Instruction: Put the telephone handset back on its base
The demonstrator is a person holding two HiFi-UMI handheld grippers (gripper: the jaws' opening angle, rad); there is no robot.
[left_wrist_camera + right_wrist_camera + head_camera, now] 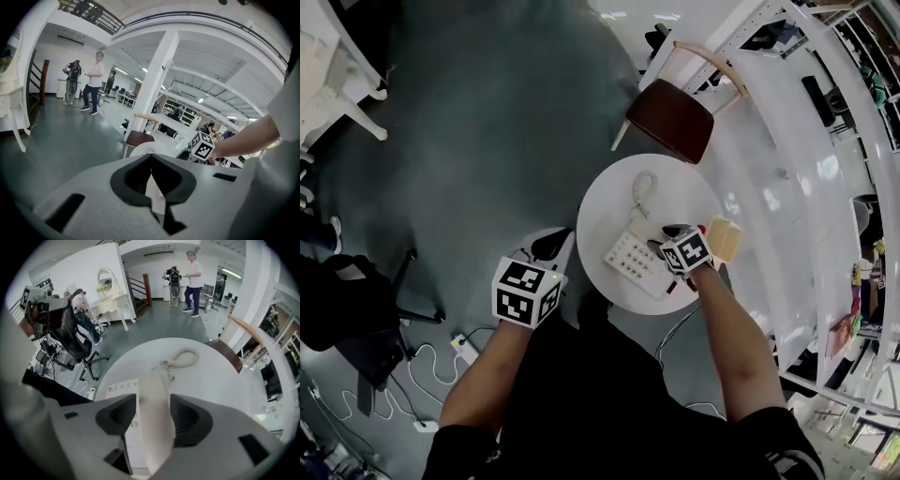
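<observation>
A white telephone base with rows of keys lies on the round white table. Its coiled cord runs toward the far side. My right gripper hovers over the base's right end and hides the handset in the head view. In the right gripper view the cream handset stands lengthwise between the pads, which press on both its sides, just above the base. The cord lies beyond. My left gripper hangs off the table's left edge, jaws together with nothing between them.
A brown-seated chair stands at the table's far side. A tan object sits at the table's right edge. White shelving runs along the right. A black office chair and cables are on the floor at left. A person stands far off.
</observation>
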